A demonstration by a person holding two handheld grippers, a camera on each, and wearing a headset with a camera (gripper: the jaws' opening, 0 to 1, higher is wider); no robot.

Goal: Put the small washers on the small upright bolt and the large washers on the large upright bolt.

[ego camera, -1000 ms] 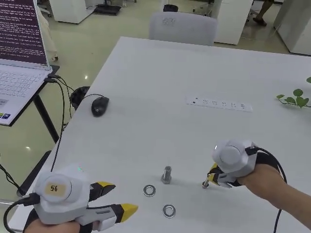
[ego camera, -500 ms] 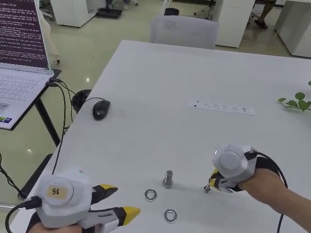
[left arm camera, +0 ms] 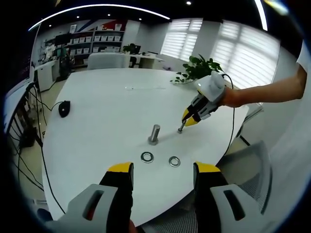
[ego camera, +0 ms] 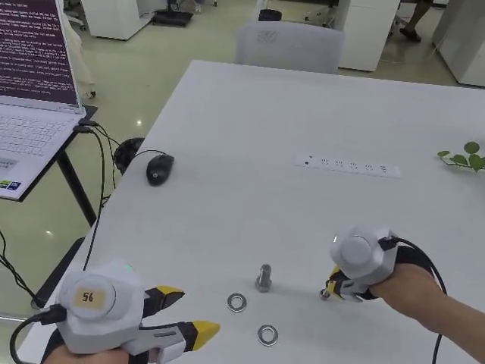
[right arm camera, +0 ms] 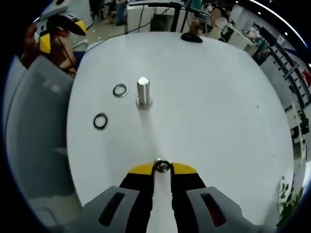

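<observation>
Two silver washers lie flat on the white table (ego camera: 250,152): the far washer (ego camera: 236,302) just beside the large bolt (ego camera: 264,277), the near washer (ego camera: 267,334) closer to you. That large bolt, a plain grey pin, stands upright, long axis vertical. Your left gripper (ego camera: 184,311) hovers with jaws apart, short of the washers. Your right gripper (ego camera: 332,287) is pinched on the small bolt (ego camera: 323,294), upright too, right of the large one.

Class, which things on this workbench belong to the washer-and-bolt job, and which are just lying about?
Job: large upright steel bolt; two flat steel washers; small upright steel bolt.
Lying about: black computer mouse; white power strip.
</observation>
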